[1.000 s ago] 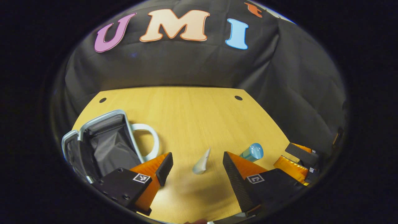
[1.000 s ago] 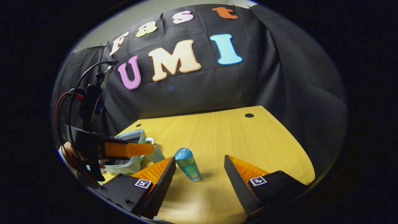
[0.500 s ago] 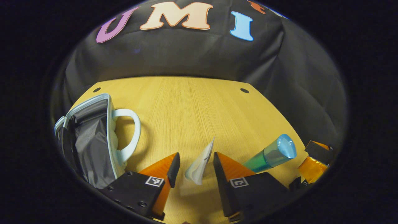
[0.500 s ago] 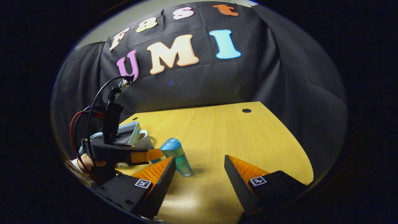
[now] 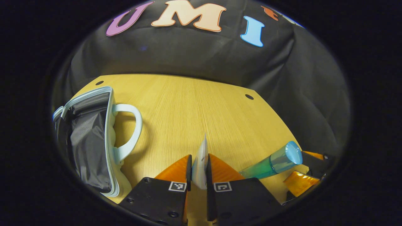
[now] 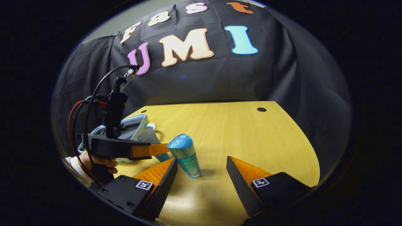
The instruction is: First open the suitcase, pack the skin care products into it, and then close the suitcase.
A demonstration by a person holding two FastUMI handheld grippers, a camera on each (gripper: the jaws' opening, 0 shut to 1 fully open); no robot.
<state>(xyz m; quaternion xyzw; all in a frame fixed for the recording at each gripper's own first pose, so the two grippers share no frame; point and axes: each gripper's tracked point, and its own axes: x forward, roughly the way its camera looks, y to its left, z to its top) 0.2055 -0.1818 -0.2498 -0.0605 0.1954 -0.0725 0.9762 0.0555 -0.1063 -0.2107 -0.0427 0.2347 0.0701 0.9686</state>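
In the left gripper view, the left gripper [image 5: 198,168] sat at 6 o'clock with both fingers pressed flat against a thin white sachet [image 5: 201,163], which stood on edge between them, its pointed top rising just past the fingertips. Toward 4 o'clock a blue-capped bottle [image 5: 273,161] of teal liquid leaned across the wooden table [image 5: 201,110], and just past it, at the rim, were the fingers of the right gripper [image 5: 306,171]. Out at 9 o'clock the pale blue suitcase [image 5: 108,125] lay open, showing its grey fabric lining, with its looped handle [image 5: 133,131] on the side toward the middle of the table. Farther off, the tabletop ran to the black cloth wall [image 5: 188,56].

In the right gripper view, the right gripper [image 6: 201,171] was spread wide at 6 o'clock, holding nothing. The blue-capped bottle [image 6: 186,155] stood upright on the table [image 6: 245,135], just beyond the near fingertip at 7 o'clock (whether it touched that finger I cannot tell). Toward 9 o'clock a hand [image 6: 99,160] held the left gripper [image 6: 157,149], with the sachet's [image 6: 149,136] white edge showing behind its fingers and cables looping above. Behind it lay the open suitcase [image 6: 138,124].
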